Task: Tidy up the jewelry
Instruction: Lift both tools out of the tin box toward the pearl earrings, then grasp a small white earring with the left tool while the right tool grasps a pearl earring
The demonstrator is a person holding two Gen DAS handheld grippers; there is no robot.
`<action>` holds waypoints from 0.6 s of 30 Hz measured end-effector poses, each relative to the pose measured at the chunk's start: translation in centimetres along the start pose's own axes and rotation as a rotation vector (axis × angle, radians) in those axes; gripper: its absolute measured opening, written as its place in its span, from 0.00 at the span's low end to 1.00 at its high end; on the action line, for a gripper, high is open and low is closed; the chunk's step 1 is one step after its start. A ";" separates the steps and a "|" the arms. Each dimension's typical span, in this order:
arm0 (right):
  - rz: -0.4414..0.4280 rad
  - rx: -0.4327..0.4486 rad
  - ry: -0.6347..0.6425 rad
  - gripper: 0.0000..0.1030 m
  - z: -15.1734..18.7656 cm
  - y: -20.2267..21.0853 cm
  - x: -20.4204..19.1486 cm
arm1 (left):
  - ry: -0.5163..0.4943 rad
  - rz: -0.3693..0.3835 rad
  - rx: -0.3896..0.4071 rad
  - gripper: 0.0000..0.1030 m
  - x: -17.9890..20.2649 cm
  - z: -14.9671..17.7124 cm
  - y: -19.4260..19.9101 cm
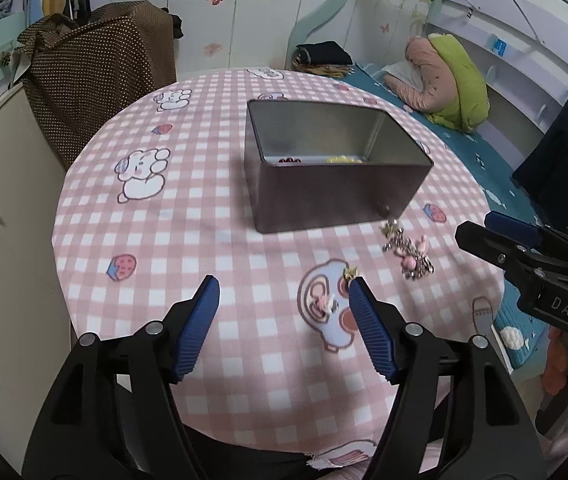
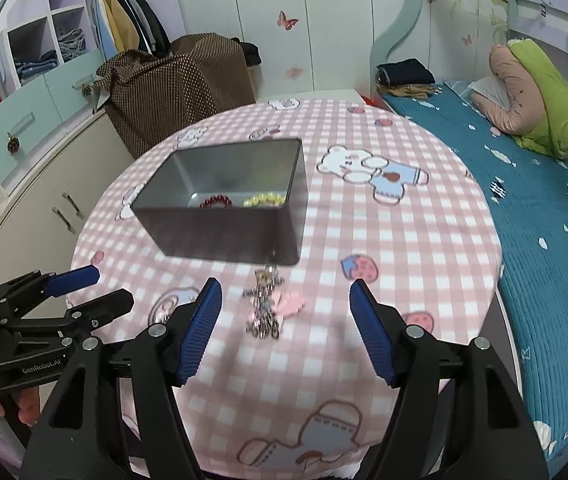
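Your left gripper [image 1: 284, 292] hangs over the near part of the surface [image 1: 188, 248], jaws spread wide and holding nothing; a small charm [image 1: 351, 273] lies just beside its right fingertip. Your right gripper [image 2: 282, 294] is likewise wide open and empty, with the silver chain with pink charms [image 2: 270, 304] lying on the cloth between its fingers. The metal tin [image 2: 224, 200] sits near the middle of the surface, the chain just off its near corner. Inside lie a red bead bracelet [image 2: 216, 201] and a yellow bead bracelet [image 2: 264, 199].
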State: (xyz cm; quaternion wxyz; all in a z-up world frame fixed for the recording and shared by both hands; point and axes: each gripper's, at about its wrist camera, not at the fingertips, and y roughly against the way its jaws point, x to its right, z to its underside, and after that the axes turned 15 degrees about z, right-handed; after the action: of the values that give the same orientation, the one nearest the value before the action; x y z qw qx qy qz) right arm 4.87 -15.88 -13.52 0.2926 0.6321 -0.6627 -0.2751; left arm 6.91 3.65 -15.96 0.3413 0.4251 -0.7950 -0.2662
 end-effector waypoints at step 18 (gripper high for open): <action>-0.014 -0.041 0.021 0.62 2.0 -0.5 -1.5 | -0.064 0.016 -0.054 0.50 0.9 1.2 -3.2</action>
State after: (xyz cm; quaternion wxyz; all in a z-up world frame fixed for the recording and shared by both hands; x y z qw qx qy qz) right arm 3.77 -14.43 -15.28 0.3106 0.6333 -0.6494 -0.2842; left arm 7.19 1.50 -18.75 0.3290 0.4006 -0.8013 -0.2985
